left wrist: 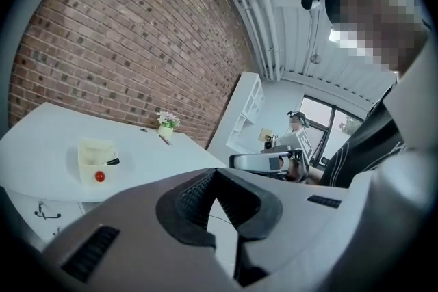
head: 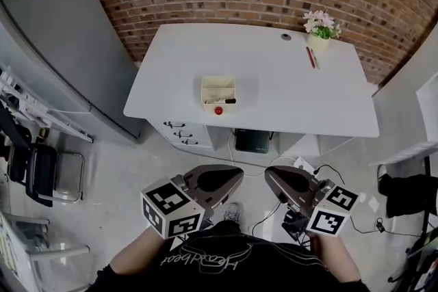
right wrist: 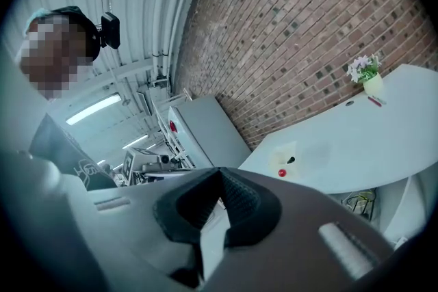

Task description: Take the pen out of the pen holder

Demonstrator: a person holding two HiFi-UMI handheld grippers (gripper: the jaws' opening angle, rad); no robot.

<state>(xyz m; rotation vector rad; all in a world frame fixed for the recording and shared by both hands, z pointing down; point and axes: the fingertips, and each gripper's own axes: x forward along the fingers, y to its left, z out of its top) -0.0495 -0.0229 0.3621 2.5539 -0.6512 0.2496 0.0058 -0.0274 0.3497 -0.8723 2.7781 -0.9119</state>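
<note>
A cream pen holder (head: 217,90) stands near the front edge of the white desk (head: 274,92). A dark pen (head: 228,101) lies across its rim, and a small red ball (head: 218,110) sits on its front. Both grippers hang low over the floor, well short of the desk. My left gripper (head: 237,174) is shut with nothing in it, its jaws meeting at the tip (left wrist: 216,172). My right gripper (head: 269,176) is likewise shut and empty (right wrist: 220,171). The holder shows small and distant in the left gripper view (left wrist: 96,155) and in the right gripper view (right wrist: 285,154).
A flower pot (head: 319,32) and a red pen (head: 311,57) sit at the desk's far right. Drawers (head: 181,134) lie under the desk. A grey cabinet (head: 61,44) stands left, with a chair (head: 37,171) nearer. Cables (head: 328,171) cross the floor at right.
</note>
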